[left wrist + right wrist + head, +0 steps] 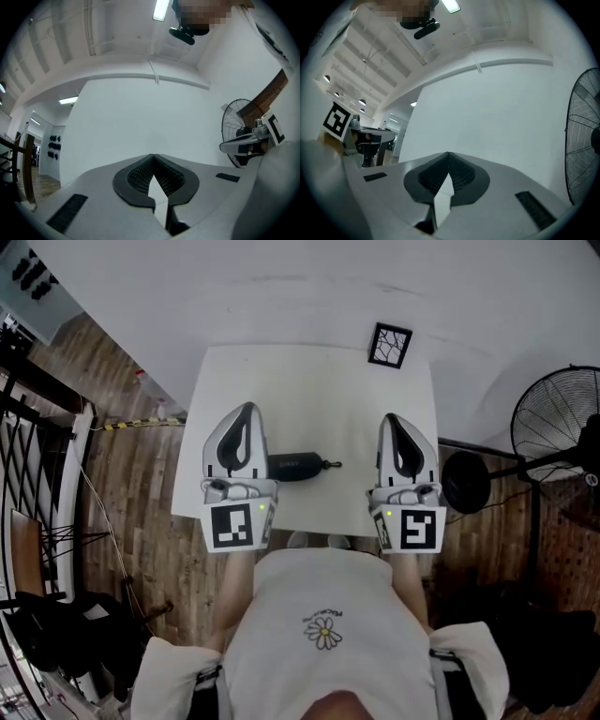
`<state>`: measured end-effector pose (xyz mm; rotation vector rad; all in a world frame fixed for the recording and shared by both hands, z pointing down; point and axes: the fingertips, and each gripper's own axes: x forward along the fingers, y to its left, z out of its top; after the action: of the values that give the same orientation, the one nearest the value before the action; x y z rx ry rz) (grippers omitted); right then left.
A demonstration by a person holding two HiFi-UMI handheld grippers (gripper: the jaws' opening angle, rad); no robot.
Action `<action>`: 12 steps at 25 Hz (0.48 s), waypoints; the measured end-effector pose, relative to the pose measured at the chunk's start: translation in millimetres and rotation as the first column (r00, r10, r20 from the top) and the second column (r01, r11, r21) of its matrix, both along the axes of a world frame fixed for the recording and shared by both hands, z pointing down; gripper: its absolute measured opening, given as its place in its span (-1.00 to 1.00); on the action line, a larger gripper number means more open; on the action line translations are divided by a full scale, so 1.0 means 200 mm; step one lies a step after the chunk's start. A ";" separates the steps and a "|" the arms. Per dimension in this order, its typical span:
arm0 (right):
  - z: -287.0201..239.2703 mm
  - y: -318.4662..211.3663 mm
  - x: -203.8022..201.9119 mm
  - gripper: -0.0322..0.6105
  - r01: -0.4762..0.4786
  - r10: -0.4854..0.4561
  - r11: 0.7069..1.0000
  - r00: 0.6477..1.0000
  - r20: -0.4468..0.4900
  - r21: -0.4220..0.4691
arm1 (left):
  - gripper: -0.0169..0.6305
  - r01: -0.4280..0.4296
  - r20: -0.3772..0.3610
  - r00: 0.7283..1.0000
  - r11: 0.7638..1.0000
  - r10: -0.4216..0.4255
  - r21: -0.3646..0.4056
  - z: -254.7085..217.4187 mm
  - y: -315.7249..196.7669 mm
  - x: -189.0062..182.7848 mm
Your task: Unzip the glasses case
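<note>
Found glasses case (298,466) lying lengthwise on the white table (328,390), toward its front edge, left end hidden behind the left gripper (246,409). Noted a short pull or loop (328,464) sticking out of the right end. Could not tell zip open or closed: too small in the head view.

Found left gripper and right gripper (391,416) both held clear of the case, aimed at the bare wall, jaws closed tip to tip with nothing between them.

Judged consistent with two stages: a closed case awaiting approach, or a zip already run and the tools taken off it. For any work on the zip, recommend steadying the body with one gripper, pinching only the pull with the other, and drawing along the seam, not upward.

Recorded case as dark, oblong, round-ended, matt, probably semi-rigid. Recorded pads (136,176) as black and ribbed. Recorded table as smooth, so liable to let the case slide.

Beyond: marker card (390,344), standing fan (555,423), plank floor (141,474)
</note>
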<state>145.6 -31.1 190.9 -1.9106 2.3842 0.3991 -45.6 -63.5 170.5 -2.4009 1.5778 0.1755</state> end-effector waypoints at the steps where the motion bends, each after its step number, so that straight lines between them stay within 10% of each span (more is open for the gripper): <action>1: 0.03 0.00 0.00 -0.88 0.002 -0.002 1.000 1.000 0.004 -0.010 | -0.92 0.004 0.004 1.000 1.000 -0.004 0.006 0.00 0.00 -0.01; 12: 0.10 -0.03 -0.02 -0.88 0.022 -0.023 0.998 1.000 -0.006 -0.056 | -0.92 0.018 -0.008 1.000 1.000 -0.018 -0.009 0.04 -0.02 -0.02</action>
<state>142.3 -36.4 211.4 -1.9062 2.4445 0.3416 -50.5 -66.8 178.1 -2.3944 1.6069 0.1754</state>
